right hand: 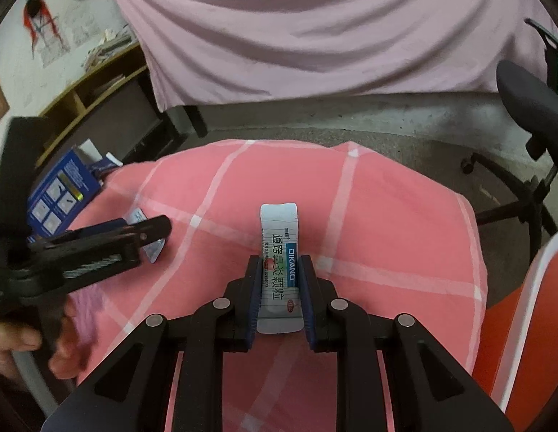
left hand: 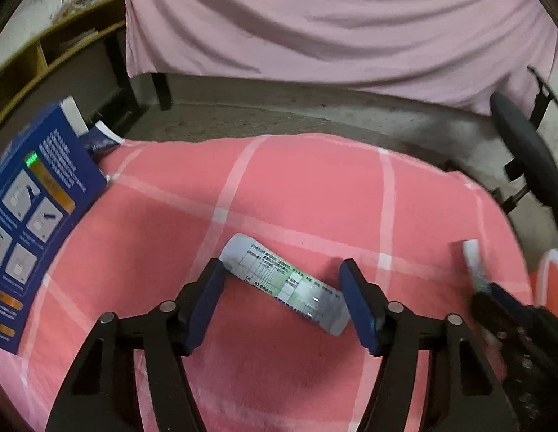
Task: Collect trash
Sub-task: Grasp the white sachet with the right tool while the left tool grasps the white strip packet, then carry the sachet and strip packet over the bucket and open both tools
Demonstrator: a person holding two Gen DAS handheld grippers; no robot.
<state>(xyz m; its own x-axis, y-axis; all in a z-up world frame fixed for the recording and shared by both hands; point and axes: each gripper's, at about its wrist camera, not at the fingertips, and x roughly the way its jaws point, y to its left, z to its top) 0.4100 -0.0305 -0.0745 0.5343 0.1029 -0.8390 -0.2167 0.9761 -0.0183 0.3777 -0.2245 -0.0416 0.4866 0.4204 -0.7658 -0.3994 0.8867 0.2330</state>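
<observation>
While the right gripper [right hand: 281, 288] pinches one sachet [right hand: 279, 252] above the pink cloth [right hand: 387, 234], the left gripper [left hand: 282, 288] straddles another sachet [left hand: 279, 277], jaws half-open; closing comes next.

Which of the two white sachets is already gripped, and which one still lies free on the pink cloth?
The sachet with DIKANG print is clamped in the right gripper. The other sachet lies flat between the left gripper's open jaws.

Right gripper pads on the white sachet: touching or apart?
Touching. The right wrist view shows the right gripper with both blue pads pressed against the sides of the white sachet, no gap.
</observation>
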